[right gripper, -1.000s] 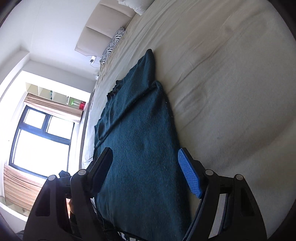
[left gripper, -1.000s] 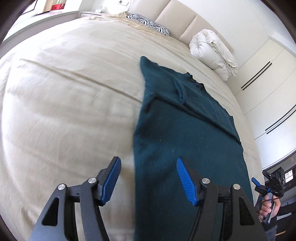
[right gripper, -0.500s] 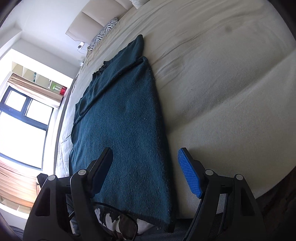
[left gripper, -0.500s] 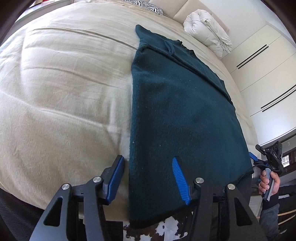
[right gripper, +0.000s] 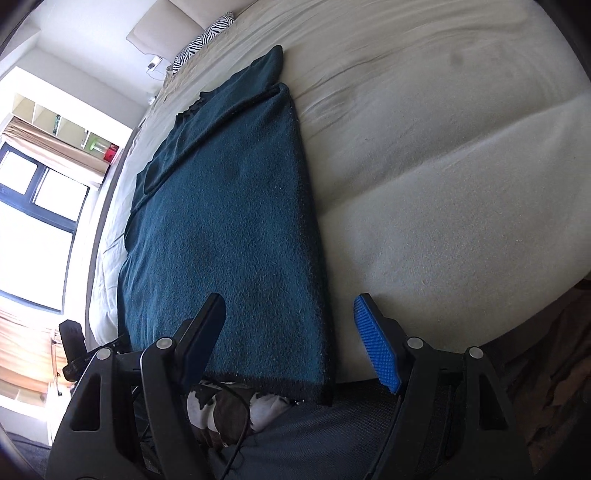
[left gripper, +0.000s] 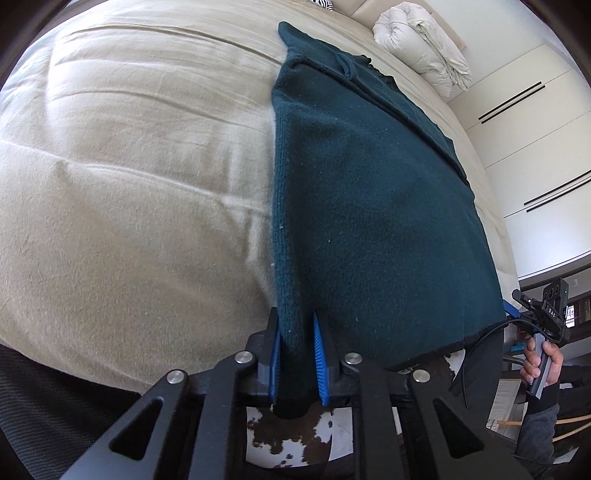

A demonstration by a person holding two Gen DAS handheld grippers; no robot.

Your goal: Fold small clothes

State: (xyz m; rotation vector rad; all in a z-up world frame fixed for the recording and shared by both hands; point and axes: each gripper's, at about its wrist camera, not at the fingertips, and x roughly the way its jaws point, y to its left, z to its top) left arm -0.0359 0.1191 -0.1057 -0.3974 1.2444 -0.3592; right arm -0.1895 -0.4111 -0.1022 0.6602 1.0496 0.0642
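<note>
A dark teal knit sweater point(left gripper: 369, 184) lies flat on the beige bed point(left gripper: 129, 184), sleeves folded in, its hem hanging at the near edge. My left gripper point(left gripper: 295, 325) is closing, and its blue pads pinch the hem's left corner. In the right wrist view the sweater point(right gripper: 229, 203) runs away from me. My right gripper point(right gripper: 288, 306) straddles the hem's right corner with its jaws wide and slowly closing; the pads stand clear of the cloth. A hand holds that right gripper point(left gripper: 546, 306) at the far right of the left wrist view.
A bundled white duvet point(left gripper: 424, 33) and a zebra pillow point(right gripper: 207, 37) lie by the headboard. White wardrobes point(left gripper: 535, 129) stand past the bed's right side, a window point(right gripper: 37, 203) on the left. A cowhide rug point(left gripper: 288, 435) shows below the bed's edge.
Both grippers drew back along the sweater to its hem at the bed's near edge. The left jaws went from wide apart to pinched on the hem corner. The right jaws stayed wide.
</note>
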